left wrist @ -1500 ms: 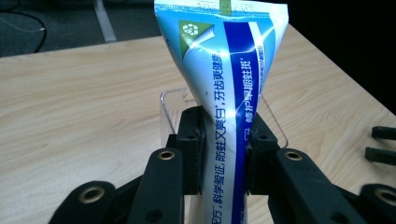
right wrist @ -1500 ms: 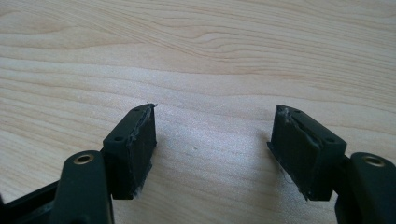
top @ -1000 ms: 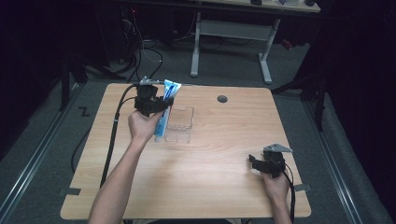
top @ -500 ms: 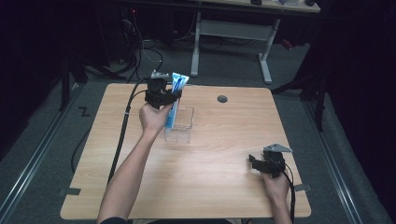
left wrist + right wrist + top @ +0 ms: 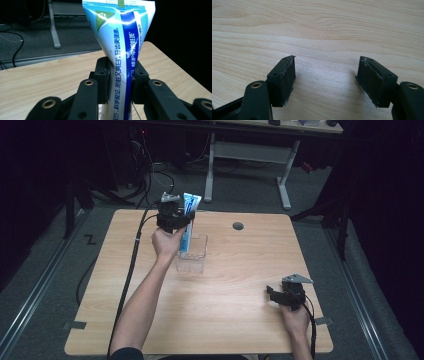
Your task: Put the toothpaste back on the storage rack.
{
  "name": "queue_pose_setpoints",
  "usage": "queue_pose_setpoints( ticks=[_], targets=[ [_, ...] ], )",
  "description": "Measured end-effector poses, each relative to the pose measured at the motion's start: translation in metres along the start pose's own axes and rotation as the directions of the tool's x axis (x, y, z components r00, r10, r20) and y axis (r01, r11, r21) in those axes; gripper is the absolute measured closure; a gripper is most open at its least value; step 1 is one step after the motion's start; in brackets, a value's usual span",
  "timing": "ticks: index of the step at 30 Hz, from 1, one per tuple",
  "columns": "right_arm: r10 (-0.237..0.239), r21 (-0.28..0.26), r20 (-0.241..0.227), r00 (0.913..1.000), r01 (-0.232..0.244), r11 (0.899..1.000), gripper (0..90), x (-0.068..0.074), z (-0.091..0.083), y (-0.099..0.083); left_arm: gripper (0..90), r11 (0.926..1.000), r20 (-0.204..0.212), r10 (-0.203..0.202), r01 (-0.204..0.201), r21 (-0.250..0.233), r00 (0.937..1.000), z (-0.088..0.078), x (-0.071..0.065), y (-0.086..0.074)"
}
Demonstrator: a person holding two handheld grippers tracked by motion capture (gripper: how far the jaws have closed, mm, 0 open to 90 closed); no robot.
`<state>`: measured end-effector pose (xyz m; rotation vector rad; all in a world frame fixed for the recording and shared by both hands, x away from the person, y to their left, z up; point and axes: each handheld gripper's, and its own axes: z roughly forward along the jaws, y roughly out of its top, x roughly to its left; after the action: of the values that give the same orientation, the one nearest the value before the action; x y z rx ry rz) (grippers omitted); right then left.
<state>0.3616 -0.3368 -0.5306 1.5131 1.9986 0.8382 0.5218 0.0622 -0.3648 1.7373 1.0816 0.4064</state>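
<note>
High view: the left gripper (image 5: 186, 217) holds a tube (image 5: 188, 222) upright over a clear bin (image 5: 192, 256), which stands on the table (image 5: 240, 270) left of the middle
Left jaws: clamped on the tube at its middle, flat sealed end up, as the left gripper view shows at the tube (image 5: 120, 50)
Right jaws: the right gripper (image 5: 325, 75) has its jaws well apart with nothing between them; it rests on the table near the front right corner, at (image 5: 280, 296) from above
Tube place: lower end already inside or just above the bin, I cannot tell which; the bin looks empty otherwise
Step, as I judge: putting the tube into the bin
How to do it well: bring the tube down straight so the lower end passes inside the rim and not on it; keep the grip firm until the end meets the floor of the bin; then open slowly, since a tall tube in a shallow bin will fall over and may tip the light bin
Right hand: could steady the bin wall if it slides
Writing: blue and white tube, green triangle with white dots near the top; Chinese characters run along the length, about whiter teeth and care; no brand name is legible
</note>
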Motion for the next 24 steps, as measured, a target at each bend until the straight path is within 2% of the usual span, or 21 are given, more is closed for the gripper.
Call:
queue_pose_setpoints(
  ticks=[10,24],
  targets=[
    [0.001,0.000,0.000,1.0000,-0.001,1.000,31.1,0.000,0.000,0.000,72.2,0.9999,-0.010,0.010,-0.010,-0.008,0.9999,0.010,-0.001,-0.004],
    [0.000,0.000,0.000,1.0000,0.000,1.000,31.1,0.000,0.000,0.000,71.8,0.9993,-0.031,0.017,-0.016,0.033,0.9994,0.019,0.002,-0.012]
  ],
)
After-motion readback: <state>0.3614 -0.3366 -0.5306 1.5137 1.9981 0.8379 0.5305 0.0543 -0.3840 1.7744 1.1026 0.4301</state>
